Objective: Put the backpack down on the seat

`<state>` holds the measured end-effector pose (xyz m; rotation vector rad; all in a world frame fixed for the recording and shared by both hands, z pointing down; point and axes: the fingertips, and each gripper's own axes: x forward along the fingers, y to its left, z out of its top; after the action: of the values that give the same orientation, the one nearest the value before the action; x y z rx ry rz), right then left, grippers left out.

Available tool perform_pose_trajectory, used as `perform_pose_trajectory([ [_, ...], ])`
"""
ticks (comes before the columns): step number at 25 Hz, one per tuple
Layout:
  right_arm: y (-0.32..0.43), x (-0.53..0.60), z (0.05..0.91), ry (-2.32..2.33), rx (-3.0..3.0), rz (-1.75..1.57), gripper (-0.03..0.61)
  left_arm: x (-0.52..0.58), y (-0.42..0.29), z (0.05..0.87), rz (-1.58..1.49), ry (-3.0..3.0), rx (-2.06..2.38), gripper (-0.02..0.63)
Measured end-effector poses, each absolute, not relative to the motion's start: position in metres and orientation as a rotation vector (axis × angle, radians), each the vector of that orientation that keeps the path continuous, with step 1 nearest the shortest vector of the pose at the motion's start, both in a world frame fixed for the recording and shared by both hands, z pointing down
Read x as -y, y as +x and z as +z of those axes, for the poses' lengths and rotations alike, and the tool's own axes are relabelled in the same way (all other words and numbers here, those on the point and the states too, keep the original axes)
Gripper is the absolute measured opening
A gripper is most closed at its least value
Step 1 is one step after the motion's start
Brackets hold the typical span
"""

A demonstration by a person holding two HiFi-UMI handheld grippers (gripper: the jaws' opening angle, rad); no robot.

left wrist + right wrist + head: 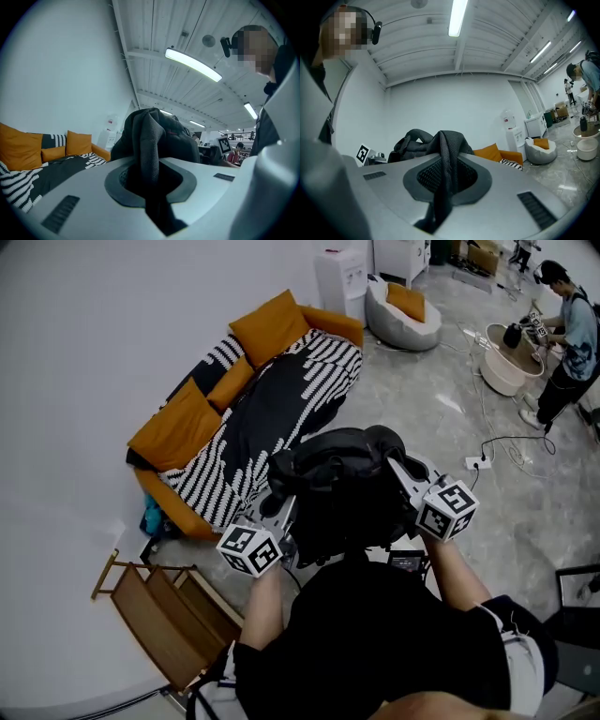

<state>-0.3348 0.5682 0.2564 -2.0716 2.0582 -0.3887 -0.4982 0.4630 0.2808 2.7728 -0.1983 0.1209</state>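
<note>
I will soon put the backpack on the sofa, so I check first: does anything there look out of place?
The striped blanket lies rumpled and slanted across the sofa, and the orange cushions sit crooked. Nothing looks spilled or damaged.

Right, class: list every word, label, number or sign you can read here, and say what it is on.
No text here can be read.
Cubes on left gripper and right gripper: square black-and-white markers, no letters or numbers.
Water dispenser: red label, too blurred to read.
Backpack: no readable print.
</note>
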Motion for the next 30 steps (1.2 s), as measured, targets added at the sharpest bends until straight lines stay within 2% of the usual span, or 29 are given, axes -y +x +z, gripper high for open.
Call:
perform_pose_trajectory([
  [8,-0.281,-0.524,0.250,-2.062,-2.082,-0.373,0.048,-0.419,-0.445,0.276,0.091,2.786,0.203,0.057],
  [14,-0.209,-0.461,0.220,-2.066,-2.083,-0.400,0.048,-0.356,-0.373,0.248,0.087,2.754,0.190,0.057],
  [30,-0.176,-0.441,0.256,-2.079,-2.093,-0.363,0.048,-0.339,-0.345,0.280,0.066,2.775,0.166,0.057],
])
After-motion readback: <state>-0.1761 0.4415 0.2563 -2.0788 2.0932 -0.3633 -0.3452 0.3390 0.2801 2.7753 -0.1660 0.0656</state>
